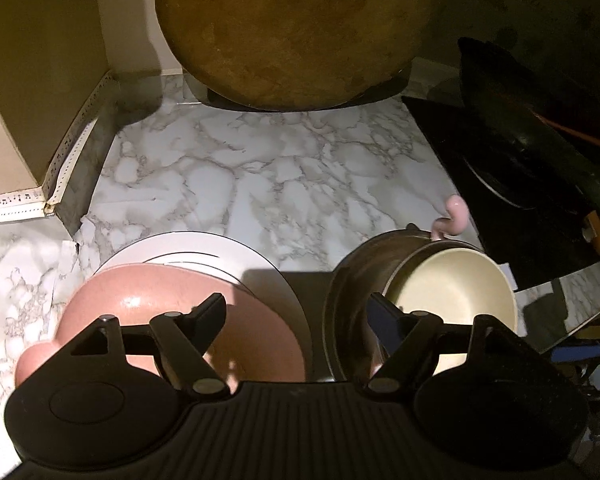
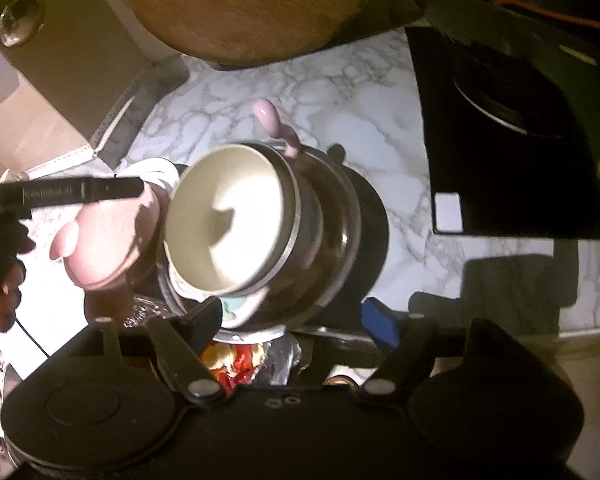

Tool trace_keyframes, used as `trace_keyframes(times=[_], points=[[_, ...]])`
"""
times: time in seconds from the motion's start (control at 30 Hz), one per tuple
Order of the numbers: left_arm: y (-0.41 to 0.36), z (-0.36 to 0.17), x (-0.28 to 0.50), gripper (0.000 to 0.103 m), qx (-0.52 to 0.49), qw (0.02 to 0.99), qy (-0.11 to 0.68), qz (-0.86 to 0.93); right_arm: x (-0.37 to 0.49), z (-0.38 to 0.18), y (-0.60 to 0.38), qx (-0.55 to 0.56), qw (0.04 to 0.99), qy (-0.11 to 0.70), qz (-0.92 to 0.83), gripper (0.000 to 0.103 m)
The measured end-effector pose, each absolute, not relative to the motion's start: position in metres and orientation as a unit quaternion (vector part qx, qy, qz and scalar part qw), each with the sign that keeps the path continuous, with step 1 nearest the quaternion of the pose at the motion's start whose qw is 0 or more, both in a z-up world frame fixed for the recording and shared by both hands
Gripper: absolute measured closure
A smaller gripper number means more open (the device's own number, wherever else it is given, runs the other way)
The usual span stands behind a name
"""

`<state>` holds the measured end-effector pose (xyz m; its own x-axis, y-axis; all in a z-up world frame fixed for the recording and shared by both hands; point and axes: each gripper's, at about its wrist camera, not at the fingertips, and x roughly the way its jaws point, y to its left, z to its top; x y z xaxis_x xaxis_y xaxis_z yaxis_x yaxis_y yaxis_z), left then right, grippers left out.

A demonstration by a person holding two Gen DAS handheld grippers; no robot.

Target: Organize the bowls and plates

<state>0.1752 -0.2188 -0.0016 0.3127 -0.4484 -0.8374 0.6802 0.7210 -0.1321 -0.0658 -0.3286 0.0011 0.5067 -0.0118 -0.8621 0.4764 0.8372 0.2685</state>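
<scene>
In the left wrist view, the left hand-held gripper (image 1: 298, 312) stands wide open with nothing between its fingers. Its black left finger (image 1: 204, 316) hangs over a pink speckled ceramic bowl (image 1: 188, 320) at about 8 o'clock in the view; that bowl sits on a white round plate (image 1: 180, 248) lying flat on the white marble-patterned surface (image 1: 260, 176). Its right finger (image 1: 384, 320) overlaps the rim of a dark metal bowl (image 1: 348, 280) at about 4 o'clock, which carries a cream round bowl (image 1: 452, 284) nested inside, tilted. A pink curved handle (image 1: 454, 218) pokes up at the stack's far rim. Whether the fingers touch either piece is not clear.

In the right wrist view, the right hand-held gripper (image 2: 296, 320) is likewise spread wide and grips nothing. The cream round bowl (image 2: 228, 224) in the dark metal bowl (image 2: 332, 232) lies just ahead of it at 12 o'clock, blurred, with the left fingertip (image 2: 208, 312) close under the stack's near edge. The pink speckled ceramic bowl (image 2: 108, 240) sits at 9 o'clock of the stack, under the other gripper's black finger (image 2: 80, 192).

A brown round wooden board (image 1: 288, 32) leans at 12 o'clock, a black cooktop (image 1: 500, 184) lies at 2 o'clock, and a cardboard box (image 1: 20, 100) stands at 10 o'clock.
</scene>
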Motion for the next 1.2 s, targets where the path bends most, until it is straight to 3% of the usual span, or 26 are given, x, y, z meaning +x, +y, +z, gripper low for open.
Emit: trace_keyframes(times=[0.33,0.57,0.63,0.67,0.77,0.87,1.13,1.2], points=[[-0.23,-0.013,0.194,0.026,0.147,0.782,0.464,-0.389,-0.077,-0.007,-0.342,0.273,0.829,0.454,-0.178,0.027],[-0.243,-0.022,0.209,0.027,0.152,0.763,0.469,-0.418,-0.073,-0.019,-0.348,0.297,0.822,0.449,-0.187,0.038],[-0.249,-0.026,0.21,0.034,0.157,0.761,0.469,-0.419,-0.071,-0.022,-0.35,0.302,0.819,0.45,-0.188,0.042],[-0.252,-0.028,0.212,0.042,0.157,0.757,0.474,-0.422,-0.069,-0.024,-0.351,0.302,0.818,0.452,-0.189,0.045],[-0.259,-0.036,0.215,0.048,0.159,0.749,0.485,-0.421,-0.066,-0.031,-0.353,0.313,0.813,0.456,-0.181,0.052],[-0.263,-0.042,0.219,0.061,0.156,0.737,0.5,-0.428,-0.062,-0.035,-0.352,0.314,0.811,0.462,-0.175,0.058],[-0.269,-0.054,0.218,0.074,0.139,0.711,0.529,-0.443,-0.056,-0.044,-0.346,0.33,0.805,0.469,-0.154,0.078],[-0.27,-0.057,0.217,0.083,0.134,0.705,0.537,-0.444,-0.054,-0.045,-0.346,0.333,0.804,0.47,-0.151,0.081]])
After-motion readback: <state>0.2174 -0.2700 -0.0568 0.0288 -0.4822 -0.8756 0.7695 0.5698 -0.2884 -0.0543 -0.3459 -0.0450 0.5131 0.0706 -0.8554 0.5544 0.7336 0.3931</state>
